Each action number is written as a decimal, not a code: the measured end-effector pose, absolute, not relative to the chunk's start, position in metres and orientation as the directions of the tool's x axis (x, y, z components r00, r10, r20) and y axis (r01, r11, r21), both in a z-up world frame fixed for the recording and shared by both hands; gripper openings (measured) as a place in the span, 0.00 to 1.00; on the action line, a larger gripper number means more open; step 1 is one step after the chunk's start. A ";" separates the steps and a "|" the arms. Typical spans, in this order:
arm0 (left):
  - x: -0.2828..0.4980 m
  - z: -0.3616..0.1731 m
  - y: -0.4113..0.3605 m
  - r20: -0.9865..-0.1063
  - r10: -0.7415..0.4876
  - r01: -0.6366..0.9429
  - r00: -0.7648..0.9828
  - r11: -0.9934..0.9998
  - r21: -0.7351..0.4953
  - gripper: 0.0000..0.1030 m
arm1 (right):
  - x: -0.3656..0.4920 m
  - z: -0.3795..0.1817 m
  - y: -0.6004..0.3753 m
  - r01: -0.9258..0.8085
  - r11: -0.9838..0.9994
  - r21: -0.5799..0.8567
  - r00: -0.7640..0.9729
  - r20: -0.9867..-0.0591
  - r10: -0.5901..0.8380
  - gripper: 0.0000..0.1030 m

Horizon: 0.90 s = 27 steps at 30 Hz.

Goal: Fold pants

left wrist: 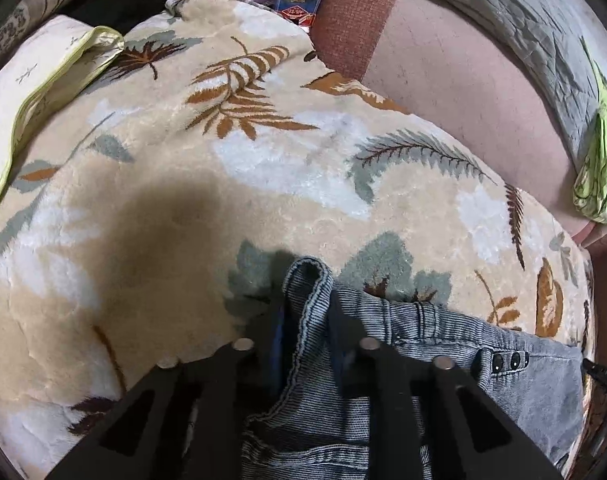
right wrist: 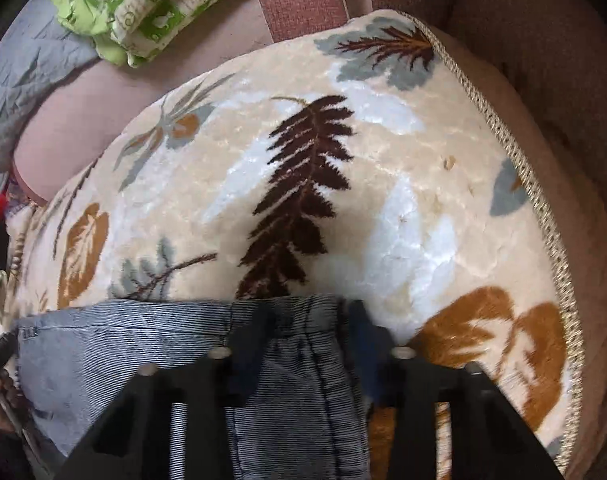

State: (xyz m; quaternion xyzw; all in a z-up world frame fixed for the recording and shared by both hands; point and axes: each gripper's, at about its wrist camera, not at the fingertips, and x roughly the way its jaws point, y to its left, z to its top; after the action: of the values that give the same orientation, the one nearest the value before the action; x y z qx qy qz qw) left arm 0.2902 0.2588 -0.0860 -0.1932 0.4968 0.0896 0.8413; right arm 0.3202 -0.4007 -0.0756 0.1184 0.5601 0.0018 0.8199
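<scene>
Two grippers, left gripper and right gripper, each pinch one pair of pants lying on one leaf-patterned blanket.

The pants run off the bottom edge, and each tool's fingers hide their hem.

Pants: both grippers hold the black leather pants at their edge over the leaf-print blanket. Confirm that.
Wrong on the fabric. The pants are blue-grey denim, not black leather, as both wrist views show. The left gripper and right gripper do grip their edge over the leaf-print blanket.
</scene>
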 end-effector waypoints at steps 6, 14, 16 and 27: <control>0.287 -0.074 0.261 -0.863 -0.063 -0.337 0.501 0.904 -0.262 0.12 | 0.311 -0.059 -0.396 0.121 0.977 0.177 0.411 -0.905 0.113 0.17; 0.238 -0.003 0.257 -0.778 -0.103 -0.245 0.620 0.917 -0.316 0.12 | 0.273 0.008 -0.395 0.102 0.971 0.218 0.542 -0.831 0.130 0.17; 0.210 0.021 0.251 -0.745 -0.123 -0.199 0.656 0.923 -0.329 0.12 | 0.250 0.030 -0.397 0.089 0.966 0.244 0.582 -0.800 0.148 0.17; 0.009 0.024 0.260 -0.709 -0.263 -0.090 0.655 0.904 -0.418 0.15 | 0.021 0.060 -0.416 0.018 0.915 0.403 0.701 -0.657 0.276 0.20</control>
State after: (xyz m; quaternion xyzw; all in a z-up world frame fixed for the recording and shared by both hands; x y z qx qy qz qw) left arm 0.0087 0.2599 0.0240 -0.2138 0.4125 -0.0488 0.8842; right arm 0.0208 -0.4159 0.0600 0.1934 0.3797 0.0717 0.9018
